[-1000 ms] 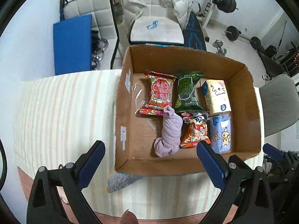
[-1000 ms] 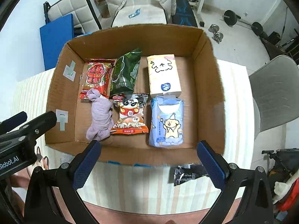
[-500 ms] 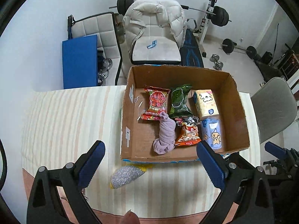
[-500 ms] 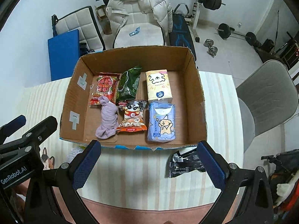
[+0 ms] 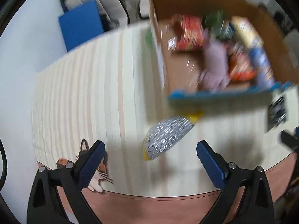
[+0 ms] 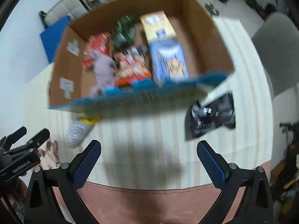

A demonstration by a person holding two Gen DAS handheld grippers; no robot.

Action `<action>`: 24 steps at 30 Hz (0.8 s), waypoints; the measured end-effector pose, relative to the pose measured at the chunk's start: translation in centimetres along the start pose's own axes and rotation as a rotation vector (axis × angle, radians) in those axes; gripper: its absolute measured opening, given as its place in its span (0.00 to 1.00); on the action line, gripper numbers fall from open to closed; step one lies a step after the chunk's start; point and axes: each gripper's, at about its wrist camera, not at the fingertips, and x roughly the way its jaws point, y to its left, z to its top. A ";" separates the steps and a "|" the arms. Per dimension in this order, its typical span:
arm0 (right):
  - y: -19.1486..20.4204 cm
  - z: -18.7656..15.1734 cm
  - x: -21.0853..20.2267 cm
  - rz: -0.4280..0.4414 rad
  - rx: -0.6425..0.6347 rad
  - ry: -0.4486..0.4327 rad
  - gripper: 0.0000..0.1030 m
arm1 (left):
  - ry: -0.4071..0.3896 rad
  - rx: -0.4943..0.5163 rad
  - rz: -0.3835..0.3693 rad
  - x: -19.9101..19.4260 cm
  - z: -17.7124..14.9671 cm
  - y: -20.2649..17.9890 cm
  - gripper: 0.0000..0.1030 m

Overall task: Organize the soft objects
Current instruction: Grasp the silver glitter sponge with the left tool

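Observation:
An open cardboard box (image 5: 211, 1) (image 6: 209, 35) stands on the striped cloth and holds snack bags, tissue packs and a lilac cloth (image 5: 214, 65) (image 6: 103, 69). A silver packet with yellow ends (image 5: 167, 136) (image 6: 78, 131) lies on the cloth in front of the box, just ahead of my left gripper (image 5: 150, 160), which is open and empty. A black packet (image 6: 211, 115) (image 5: 277, 112) lies by the box's front right corner, ahead and right of my open, empty right gripper (image 6: 149, 160). Both views are motion-blurred.
The striped cloth (image 5: 74, 93) covers the table; its near edge shows a brown surface (image 6: 149, 201). A cat picture (image 5: 93, 173) sits on the cloth by my left fingers. A grey chair (image 6: 276, 56) stands at the right; a blue mat (image 5: 80, 24) is behind.
Both grippers have dropped and swung down toward the cloth in front of the box. The silver and black packets now loom much closer. The jaws stay open.

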 end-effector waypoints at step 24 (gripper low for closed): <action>-15.2 -0.8 6.6 0.025 0.622 -0.043 1.00 | 0.203 -0.117 -0.256 7.7 -3.5 -7.2 0.54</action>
